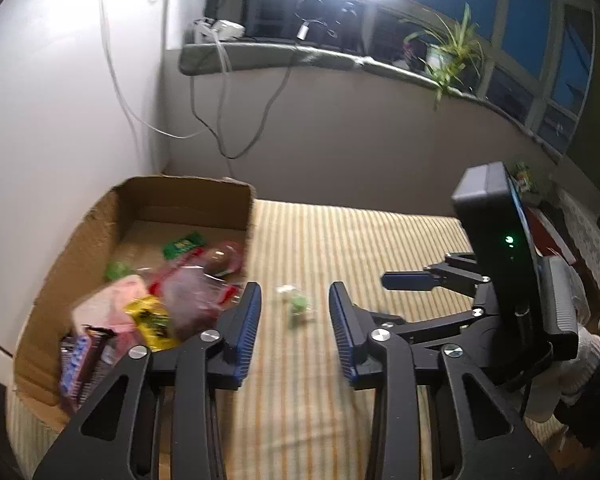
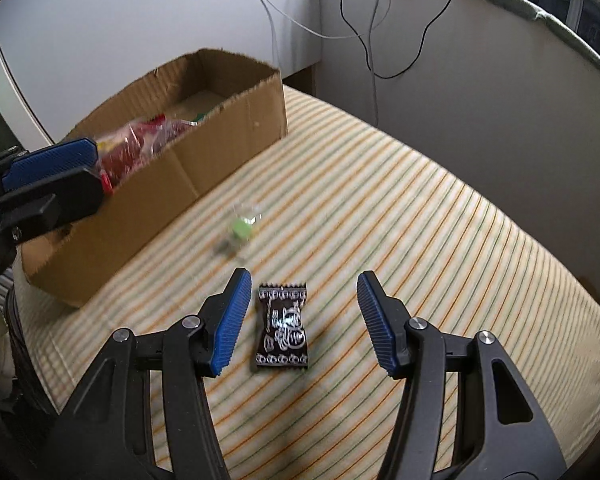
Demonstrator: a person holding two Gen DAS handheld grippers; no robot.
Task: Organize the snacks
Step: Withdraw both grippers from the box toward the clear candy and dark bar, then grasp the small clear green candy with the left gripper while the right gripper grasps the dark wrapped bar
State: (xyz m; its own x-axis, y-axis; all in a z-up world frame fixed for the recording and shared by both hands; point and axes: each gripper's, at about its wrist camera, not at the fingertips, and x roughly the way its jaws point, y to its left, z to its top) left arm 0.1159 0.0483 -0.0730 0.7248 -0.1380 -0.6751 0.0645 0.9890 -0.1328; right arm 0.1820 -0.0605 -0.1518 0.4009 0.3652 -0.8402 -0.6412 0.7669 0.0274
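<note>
The right claw (image 2: 298, 316) hung over the striped surface (image 2: 440, 240) with its blue-padded fingers (image 2: 230, 320) spread wide and pinching nothing. Between them, touching neither pad, lay a dark brown snack packet (image 2: 282, 326) with white print. It lay flat, its long axis running roughly along the line of the fingers, one crimped end toward the camera and the other pointing away, toward a small clear-wrapped green sweet (image 2: 242, 228) farther out on the stripes. That sweet was blurred, so its lie could not be told.

The left claw (image 1: 294, 334) was also empty, its pads apart with a moderate gap and the green sweet (image 1: 296, 304) seen beyond that gap, near the fingertips but not between them.

A cardboard box (image 2: 236, 124) stood on the striped surface to the left of both sweets, its long axis running away toward the white wall. Inside it lay a heap of wrapped snacks (image 1: 148, 312) in red, pink, yellow, green and purple.
</note>
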